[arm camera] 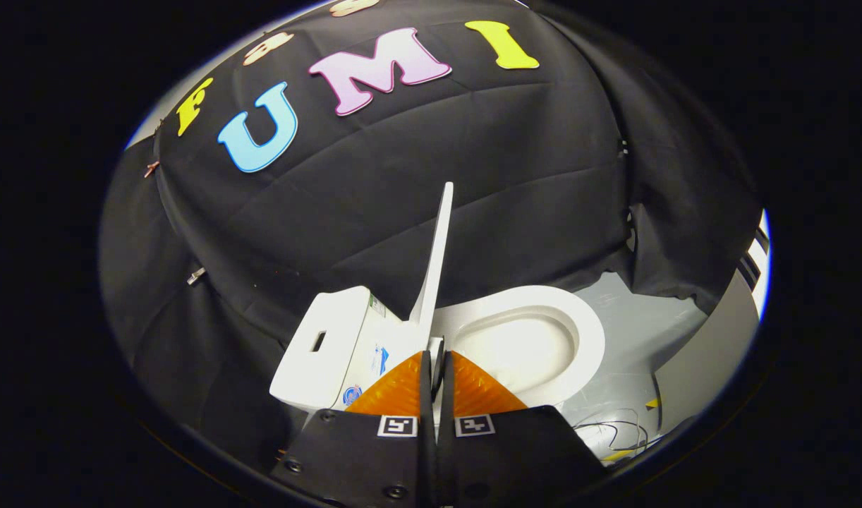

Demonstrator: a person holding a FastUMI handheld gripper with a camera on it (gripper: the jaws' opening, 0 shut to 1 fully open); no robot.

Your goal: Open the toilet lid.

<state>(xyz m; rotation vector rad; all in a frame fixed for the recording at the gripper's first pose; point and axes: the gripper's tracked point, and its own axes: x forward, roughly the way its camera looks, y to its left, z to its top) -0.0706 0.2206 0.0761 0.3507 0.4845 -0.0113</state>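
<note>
Toilet lid (436,254) raised, standing nearly upright and seen edge-on, hinged between the tank (325,346) and the open seat ring (544,310). Lower edge of the lid running down into the narrow slit between the fingertips. Gripper (436,363) closed down to a thin gap; whether both fingers actually press on the lid cannot be told. Bowl (523,353) exposed, just ahead of the fingers on one side of the lid; tank with a slot-shaped opening on its top on the other. Pale floor (635,339) beyond the bowl, with thin cables (614,430) lying near its base. Black cloth wall (346,212) behind everything.
</note>
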